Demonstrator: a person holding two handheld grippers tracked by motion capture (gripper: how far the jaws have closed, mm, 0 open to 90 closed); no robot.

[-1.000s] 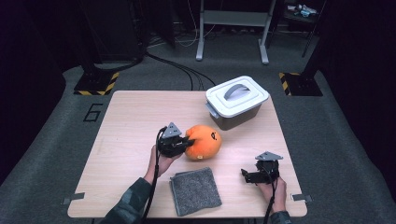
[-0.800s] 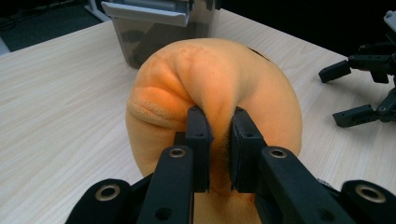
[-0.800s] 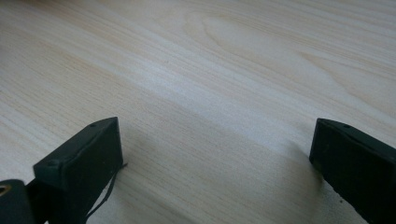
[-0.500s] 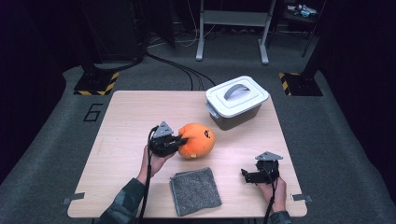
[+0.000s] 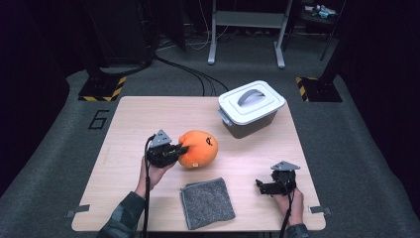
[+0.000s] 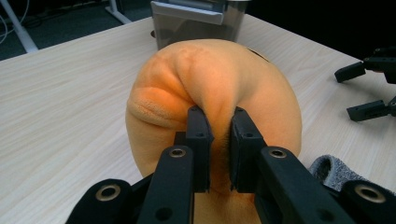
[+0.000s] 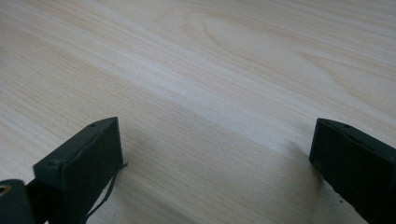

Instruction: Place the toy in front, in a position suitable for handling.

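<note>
An orange plush pumpkin (image 5: pixel 198 148) lies near the middle of the wooden table (image 5: pixel 129 119). My left gripper (image 5: pixel 179 148) is at its left side, shut on a pinched fold of the plush; in the left gripper view the two jaws squeeze the orange plush (image 6: pixel 233 88) between them, my left gripper (image 6: pixel 219 135) pointing toward the grey box (image 6: pixel 196 18). My right gripper (image 5: pixel 258 187) rests at the front right of the table, open, with bare wood between its jaws in the right gripper view (image 7: pixel 215 154).
A grey lidded box (image 5: pixel 251 107) with a handle stands at the back right. A grey cloth (image 5: pixel 207 202) lies at the front edge between my hands. The other gripper (image 6: pixel 369 88) is visible at the right of the left gripper view.
My left gripper has dragged the plush pumpkin to the left across the table. The right gripper has stayed where it was.
</note>
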